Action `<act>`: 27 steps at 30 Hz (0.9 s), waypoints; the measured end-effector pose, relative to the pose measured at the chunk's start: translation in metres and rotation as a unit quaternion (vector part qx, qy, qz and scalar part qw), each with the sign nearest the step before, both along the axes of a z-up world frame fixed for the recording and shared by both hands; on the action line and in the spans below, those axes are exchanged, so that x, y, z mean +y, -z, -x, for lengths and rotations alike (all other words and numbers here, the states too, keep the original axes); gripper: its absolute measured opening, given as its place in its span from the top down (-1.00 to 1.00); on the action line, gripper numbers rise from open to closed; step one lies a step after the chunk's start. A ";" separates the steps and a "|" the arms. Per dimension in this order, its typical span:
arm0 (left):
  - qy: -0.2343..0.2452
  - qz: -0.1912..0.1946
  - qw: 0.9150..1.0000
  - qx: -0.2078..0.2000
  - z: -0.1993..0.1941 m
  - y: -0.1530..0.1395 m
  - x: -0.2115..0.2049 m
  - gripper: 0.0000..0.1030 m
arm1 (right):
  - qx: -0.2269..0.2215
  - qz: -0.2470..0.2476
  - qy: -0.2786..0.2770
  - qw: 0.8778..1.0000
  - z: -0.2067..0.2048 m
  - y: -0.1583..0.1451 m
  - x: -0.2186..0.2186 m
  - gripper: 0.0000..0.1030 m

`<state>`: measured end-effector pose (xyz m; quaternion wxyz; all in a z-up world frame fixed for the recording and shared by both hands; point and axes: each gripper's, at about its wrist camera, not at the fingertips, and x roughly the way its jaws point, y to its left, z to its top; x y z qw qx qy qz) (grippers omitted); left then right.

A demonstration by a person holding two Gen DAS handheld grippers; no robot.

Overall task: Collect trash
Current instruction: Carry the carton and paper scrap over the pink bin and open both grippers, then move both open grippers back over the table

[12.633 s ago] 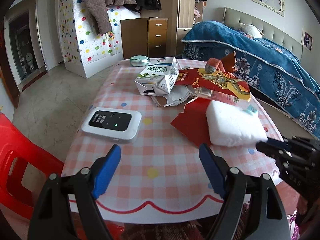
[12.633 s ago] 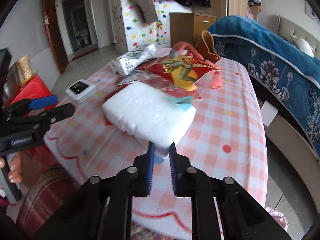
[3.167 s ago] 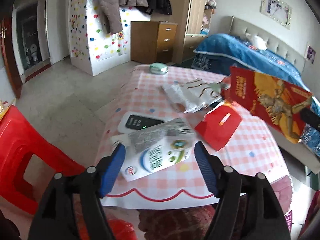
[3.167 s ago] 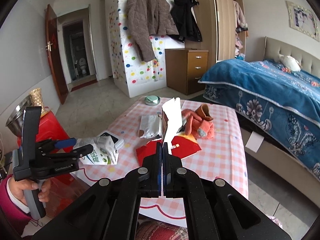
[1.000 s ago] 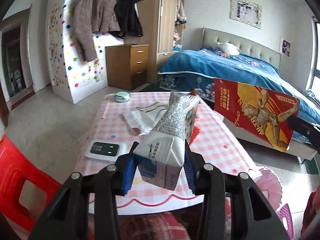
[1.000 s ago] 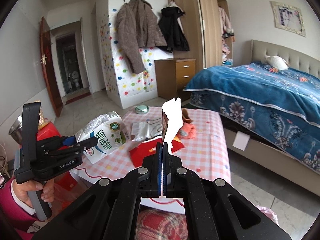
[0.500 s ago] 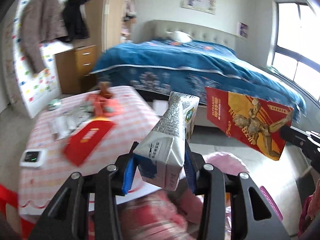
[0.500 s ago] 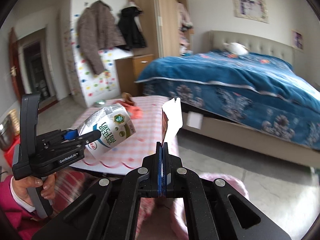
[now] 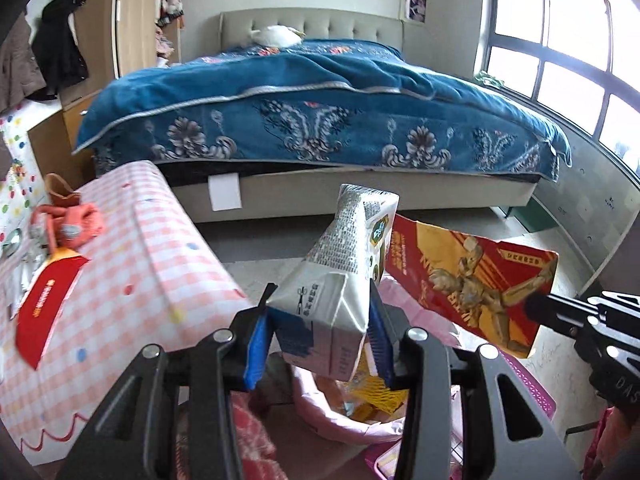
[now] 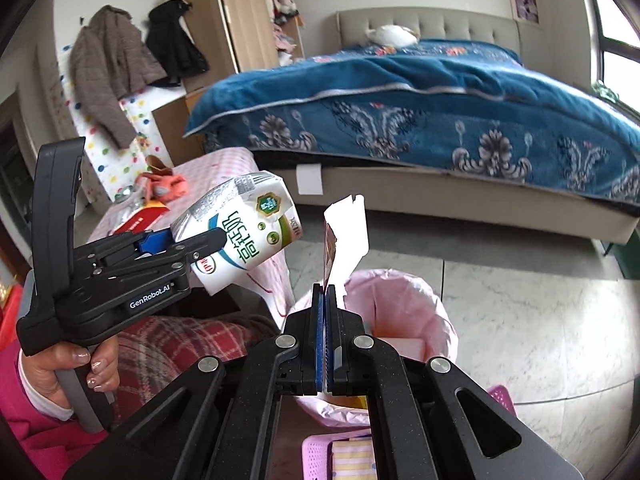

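My left gripper (image 9: 318, 336) is shut on a white milk carton (image 9: 340, 292), also seen in the right wrist view (image 10: 240, 236), held above the pink-lined trash bin (image 9: 340, 420). My right gripper (image 10: 324, 312) is shut on a red and yellow card package (image 9: 468, 284), seen edge-on in the right wrist view (image 10: 344, 236), over the bin (image 10: 400, 300). The bin holds some yellow and white scraps.
The pink checked table (image 9: 140, 248) stands at the left with a red envelope (image 9: 44, 300) and orange cloth (image 9: 72, 220) on it. A bed with a blue blanket (image 9: 320, 112) fills the back. A purple basket (image 10: 340, 456) sits on the floor beside the bin.
Both grippers have swung from the table toward the floor at the right, carrying the carton and the card package over the trash bin.
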<state>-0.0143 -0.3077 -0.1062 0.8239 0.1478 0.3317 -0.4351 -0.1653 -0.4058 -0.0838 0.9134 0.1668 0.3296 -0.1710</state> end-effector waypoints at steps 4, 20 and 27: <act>0.012 -0.009 1.000 0.008 -0.003 0.007 -0.012 -0.27 | 0.013 -0.020 0.016 1.000 -0.001 0.015 -0.015 0.93; -0.116 0.009 0.993 -0.020 -0.036 -0.032 0.118 -0.35 | -0.041 -0.020 -0.032 0.998 -0.037 -0.019 0.013 0.42; -0.196 0.005 0.980 -0.033 -0.057 -0.041 0.188 -0.38 | -0.033 -0.003 -0.123 0.992 -0.100 -0.042 0.067 0.41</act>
